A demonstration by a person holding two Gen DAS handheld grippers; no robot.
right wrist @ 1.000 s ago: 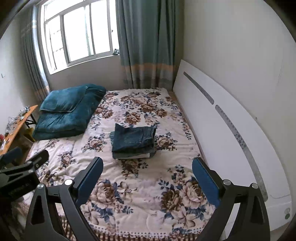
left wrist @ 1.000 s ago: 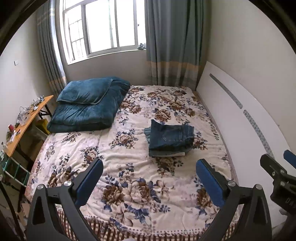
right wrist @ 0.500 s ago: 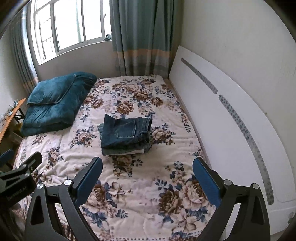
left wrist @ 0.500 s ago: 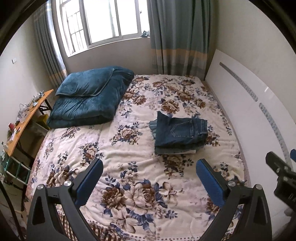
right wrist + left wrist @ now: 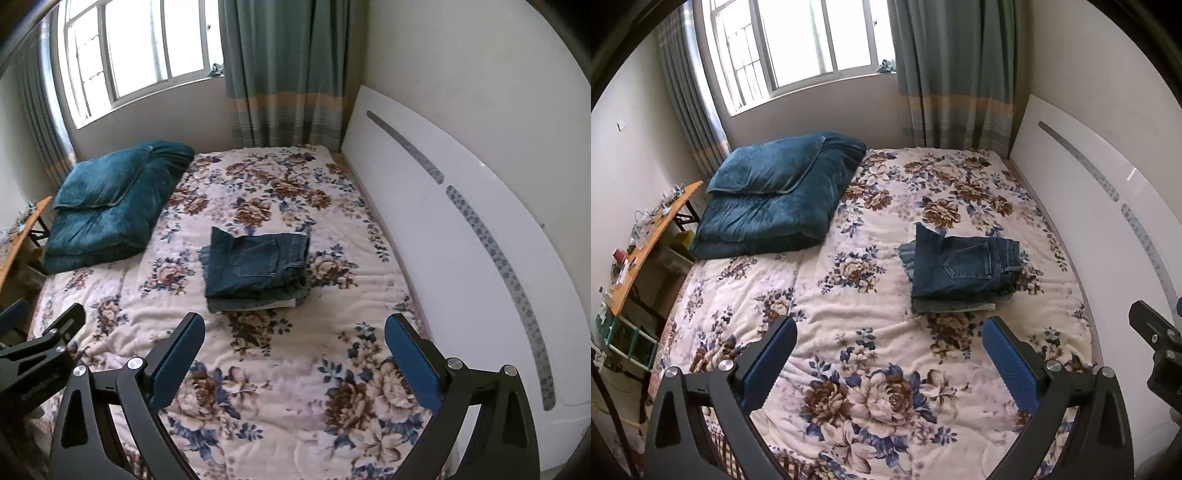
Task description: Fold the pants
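Bedroom, bed (image 5: 886,354) covered with cream floral quilt, brown and blue blooms, slightly rumpled. White headboard (image 5: 1100,206) with grey patterned strips along right edge of bed, leaning against pale wall. Window (image 5: 798,48) at far wall, bright daylight, grey-teal curtains (image 5: 956,74) with a tan band hanging right of it, another curtain panel left of it. Small object on the sill by the curtain, too small to tell. Folded teal plush comforter (image 5: 775,206) at far left corner of bed, matching pillow lying on top. Narrow orange-topped side table (image 5: 646,236) against left wall beside the bed, cluttered with small items, not identifiable. Green rack-like frame below it at left edge, contents unclear.

Folded jeans (image 5: 964,266) lying on the quilt, right of bed centre, near the headboard side, well apart from the comforter. Dark denim, back pocket facing up, waistband toward the headboard, lighter layers and a pale edge showing under the near side. Same jeans (image 5: 255,266) mid-bed in right wrist view.

Left gripper (image 5: 888,362) hovering over near end of bed, blue-padded fingers spread wide, nothing between them, short of the jeans. Right gripper (image 5: 294,360) likewise over near end, spread wide, empty, jeans ahead and clear of both pads. Each gripper's black frame visible at the edge of the other's view.
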